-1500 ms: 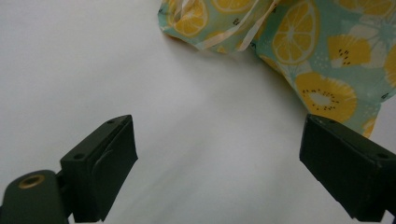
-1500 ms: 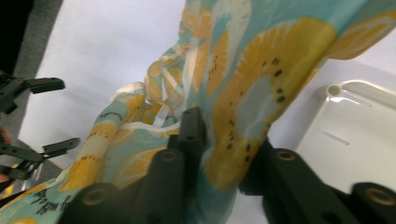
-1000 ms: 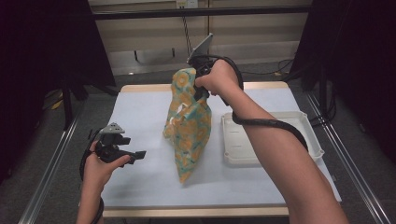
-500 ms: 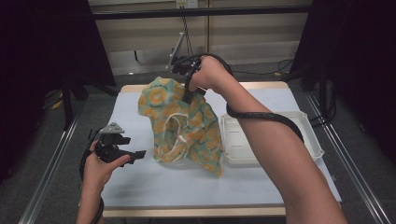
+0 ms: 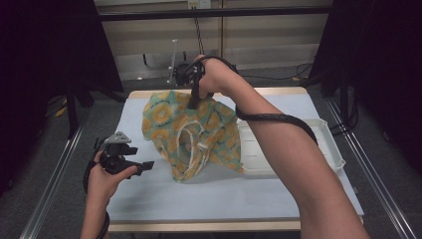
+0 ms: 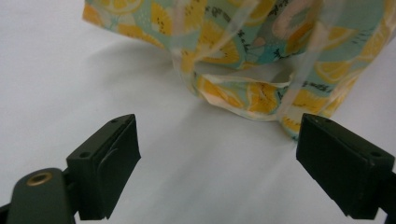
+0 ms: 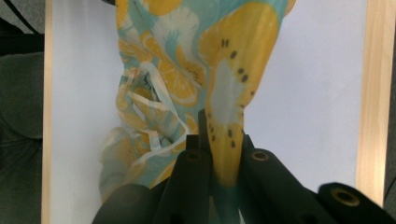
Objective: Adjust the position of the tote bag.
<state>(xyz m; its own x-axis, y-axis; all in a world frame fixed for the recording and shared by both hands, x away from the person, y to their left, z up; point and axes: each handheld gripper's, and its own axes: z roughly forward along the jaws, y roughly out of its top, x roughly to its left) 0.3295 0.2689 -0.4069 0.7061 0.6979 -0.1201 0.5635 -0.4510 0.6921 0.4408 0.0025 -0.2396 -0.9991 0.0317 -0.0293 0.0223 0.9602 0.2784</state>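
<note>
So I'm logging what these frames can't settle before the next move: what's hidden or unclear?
- Fruit-print cloth bag: its far side, high view, behind its own folds.
- White tray: near-left part, high view, covered by the person's forearm.
- Right gripper: the pinched bag edge, right gripper view, buried between shut jaws.
- Left gripper: bag top, left gripper view, cut off by the frame edge.

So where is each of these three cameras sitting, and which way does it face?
High view: above the person's side, looking forward and down at the table; both forearms show.
Left gripper view: rides the left gripper, open fingers facing the cloth.
Right gripper view: rides the right gripper, looking down, fingers pinching the cloth.
All three share the cloth.
</note>
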